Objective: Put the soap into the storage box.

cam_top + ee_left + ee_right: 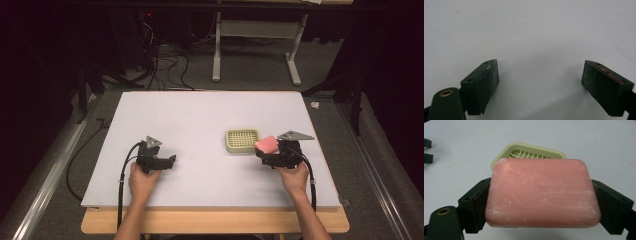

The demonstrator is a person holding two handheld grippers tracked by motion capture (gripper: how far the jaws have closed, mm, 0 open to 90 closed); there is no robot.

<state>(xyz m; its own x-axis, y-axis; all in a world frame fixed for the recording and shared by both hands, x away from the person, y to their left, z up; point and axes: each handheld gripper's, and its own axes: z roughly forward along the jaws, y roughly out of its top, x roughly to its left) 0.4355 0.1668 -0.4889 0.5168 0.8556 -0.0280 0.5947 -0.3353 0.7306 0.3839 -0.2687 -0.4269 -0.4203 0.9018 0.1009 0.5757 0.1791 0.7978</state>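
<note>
A pink bar of soap is clamped flat between the jaws of my right gripper, which is shut on it. In the high view the soap sits at the tip of that gripper, just right of a pale green soap dish with a slotted grid floor. The dish peeks out behind the soap, its rim and a few slots visible. My left gripper hovers low at the table's front left, and its jaws stand wide open over bare white surface.
The white table top lies on a wooden board. Cables and a desk frame stand on the dark floor beyond the far edge. A small pale object lies past the table's right side.
</note>
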